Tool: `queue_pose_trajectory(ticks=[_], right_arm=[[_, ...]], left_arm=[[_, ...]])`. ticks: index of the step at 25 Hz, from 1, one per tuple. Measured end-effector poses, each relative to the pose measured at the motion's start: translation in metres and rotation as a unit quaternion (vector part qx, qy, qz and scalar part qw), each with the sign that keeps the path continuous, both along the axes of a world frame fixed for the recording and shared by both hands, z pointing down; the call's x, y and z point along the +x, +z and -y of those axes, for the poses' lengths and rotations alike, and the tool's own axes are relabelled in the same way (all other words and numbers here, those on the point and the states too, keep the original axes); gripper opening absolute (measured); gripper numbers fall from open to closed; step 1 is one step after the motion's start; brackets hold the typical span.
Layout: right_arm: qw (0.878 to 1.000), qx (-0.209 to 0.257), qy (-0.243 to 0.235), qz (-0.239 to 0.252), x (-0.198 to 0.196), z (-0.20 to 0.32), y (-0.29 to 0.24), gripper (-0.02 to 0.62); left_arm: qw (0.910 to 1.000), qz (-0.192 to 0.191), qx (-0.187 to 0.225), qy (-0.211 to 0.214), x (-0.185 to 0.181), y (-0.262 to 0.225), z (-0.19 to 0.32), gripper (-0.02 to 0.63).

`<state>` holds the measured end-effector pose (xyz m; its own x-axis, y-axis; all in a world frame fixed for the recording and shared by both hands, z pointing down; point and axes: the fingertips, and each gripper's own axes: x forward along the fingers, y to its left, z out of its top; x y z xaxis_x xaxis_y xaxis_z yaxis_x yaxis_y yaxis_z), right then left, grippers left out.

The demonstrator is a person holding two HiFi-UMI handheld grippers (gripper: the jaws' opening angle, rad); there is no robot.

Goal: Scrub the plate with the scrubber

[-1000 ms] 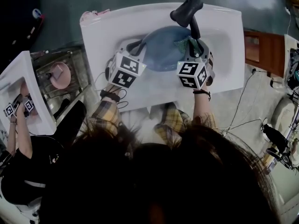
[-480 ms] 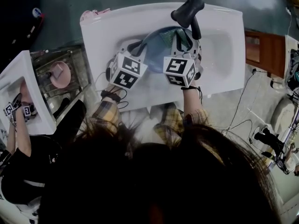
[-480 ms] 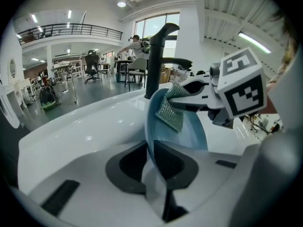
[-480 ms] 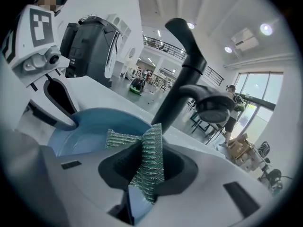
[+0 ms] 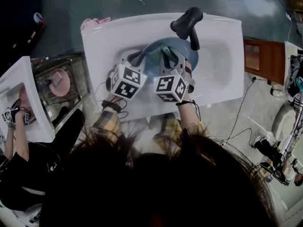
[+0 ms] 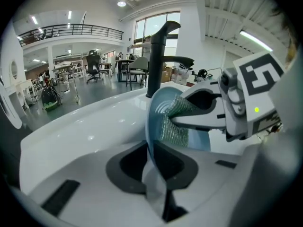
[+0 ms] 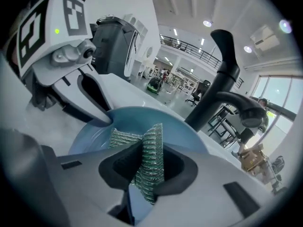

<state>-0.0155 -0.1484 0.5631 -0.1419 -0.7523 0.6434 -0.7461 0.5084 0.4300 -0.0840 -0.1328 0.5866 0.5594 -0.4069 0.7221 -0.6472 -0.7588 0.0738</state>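
in the head view, the right gripper (image 5: 171, 60) had been carried leftward across the plate (image 5: 165, 44), from its right side to just beside the left gripper (image 5: 138, 56), which had been kept in place. a scrubbing stroke was judged to be under way. the plate was held tilted over the sink (image 5: 109, 37), by the tap (image 5: 187, 20).

in the left gripper view, the jaws were seen nearly closed on the plate's thin rim, which stood edge-on between them.

in the right gripper view, the jaws were clamped on the folded scrubber (image 7: 150, 157), which was laid against the plate's face. the plate was seen as blue, smooth and glossy, with faint rings near its centre. no dirt could be made out.
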Motion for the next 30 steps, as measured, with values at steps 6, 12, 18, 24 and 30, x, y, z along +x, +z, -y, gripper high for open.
queue_pose_trajectory(ticks=[6,12,18,24,30], right_arm=[[0.998,-0.059,-0.032,-0.011,-0.005,-0.019,0.022,0.094],[0.990,-0.126,-0.050,-0.024,0.000,-0.043,0.044,0.100],[0.982,-0.178,-0.045,-0.040,0.020,-0.055,0.056,0.101],[0.981,-0.186,-0.005,-0.047,0.057,-0.054,0.055,0.101],[0.981,-0.186,0.041,-0.044,0.091,-0.052,0.051,0.102]], left_arm=[[0.9999,0.006,0.007,-0.006,0.001,0.001,0.007,0.043],[0.9999,0.010,0.007,-0.006,0.001,0.002,0.007,0.043],[0.9999,0.008,0.011,-0.007,0.001,0.002,0.008,0.043],[0.9999,0.005,0.011,-0.010,0.001,0.002,0.007,0.043],[0.9998,0.008,0.009,-0.014,0.000,0.003,0.007,0.043]])
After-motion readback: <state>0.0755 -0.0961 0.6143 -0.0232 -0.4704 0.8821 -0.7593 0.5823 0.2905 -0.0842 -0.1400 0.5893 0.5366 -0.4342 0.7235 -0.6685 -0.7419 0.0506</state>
